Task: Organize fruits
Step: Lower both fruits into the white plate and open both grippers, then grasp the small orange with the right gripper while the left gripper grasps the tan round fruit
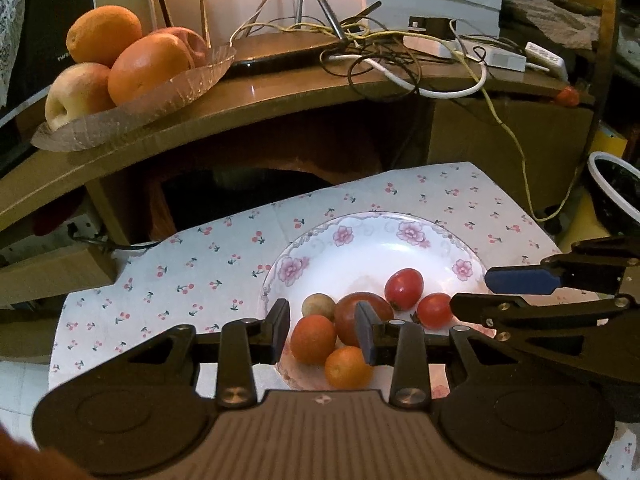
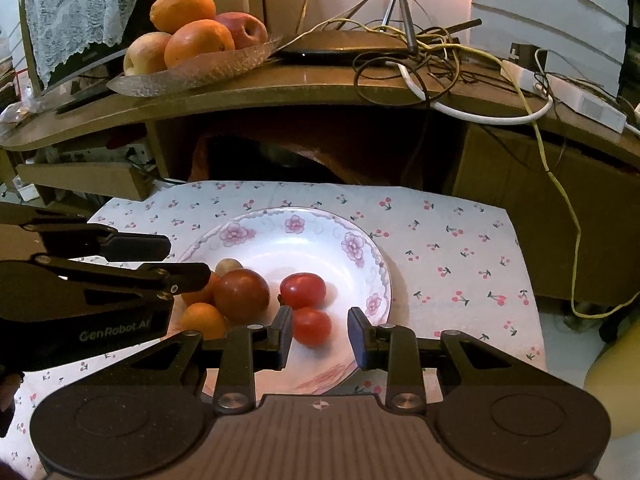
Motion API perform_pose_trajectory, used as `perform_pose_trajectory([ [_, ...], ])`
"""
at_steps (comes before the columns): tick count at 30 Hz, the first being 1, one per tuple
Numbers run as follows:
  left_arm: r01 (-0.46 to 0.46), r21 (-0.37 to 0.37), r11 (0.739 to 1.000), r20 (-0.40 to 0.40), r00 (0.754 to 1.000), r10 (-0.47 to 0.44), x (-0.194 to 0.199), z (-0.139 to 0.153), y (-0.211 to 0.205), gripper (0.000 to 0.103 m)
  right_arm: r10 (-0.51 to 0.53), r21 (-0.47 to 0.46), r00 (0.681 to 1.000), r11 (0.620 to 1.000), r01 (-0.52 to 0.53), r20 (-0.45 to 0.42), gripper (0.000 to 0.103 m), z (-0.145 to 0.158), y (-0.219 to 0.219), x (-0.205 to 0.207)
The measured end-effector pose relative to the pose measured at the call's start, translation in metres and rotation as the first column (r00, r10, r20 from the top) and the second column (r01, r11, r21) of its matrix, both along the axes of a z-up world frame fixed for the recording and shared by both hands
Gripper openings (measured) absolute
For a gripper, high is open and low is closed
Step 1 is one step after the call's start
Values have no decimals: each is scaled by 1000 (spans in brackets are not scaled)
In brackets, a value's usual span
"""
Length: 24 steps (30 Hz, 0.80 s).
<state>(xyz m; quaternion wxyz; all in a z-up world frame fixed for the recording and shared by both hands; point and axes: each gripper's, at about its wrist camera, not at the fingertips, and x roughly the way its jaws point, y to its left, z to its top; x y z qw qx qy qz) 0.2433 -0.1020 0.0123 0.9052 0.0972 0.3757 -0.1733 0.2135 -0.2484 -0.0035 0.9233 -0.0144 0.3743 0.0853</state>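
Observation:
A white plate (image 1: 340,236) (image 2: 312,248) with pink flowers lies on a cherry-print cloth (image 1: 200,264) (image 2: 440,248). It holds two red cherry tomatoes (image 1: 404,288) (image 2: 302,290), a larger dark red fruit (image 1: 352,316) (image 2: 241,294), two small oranges (image 1: 313,339) (image 2: 203,320) and a small brown fruit (image 1: 318,306) (image 2: 228,266). My left gripper (image 1: 323,332) (image 2: 187,260) is open just above the small oranges, touching none. Over the plate's right side my right gripper (image 2: 320,334) (image 1: 471,291) is open, with a cherry tomato (image 2: 311,326) between its fingers, ungripped.
A glass dish (image 1: 132,108) (image 2: 192,76) with oranges and apples sits on the wooden shelf (image 1: 280,96) behind. A router (image 2: 344,46), tangled cables (image 1: 380,60) and a power strip (image 2: 576,100) crowd the shelf. A black bowl (image 1: 616,192) stands at the far right.

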Motion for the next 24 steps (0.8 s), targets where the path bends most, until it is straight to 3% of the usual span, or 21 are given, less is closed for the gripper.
perform_pose_trajectory([
  [13, 27, 1, 1000, 14, 1000, -27, -20, 9, 4, 41, 33, -9, 999, 999, -33, 13, 32, 7, 7, -19],
  [24, 63, 8, 998, -25, 998, -63, -41, 3, 18, 42, 92, 8, 995, 996, -92, -35, 35, -2, -1, -46],
])
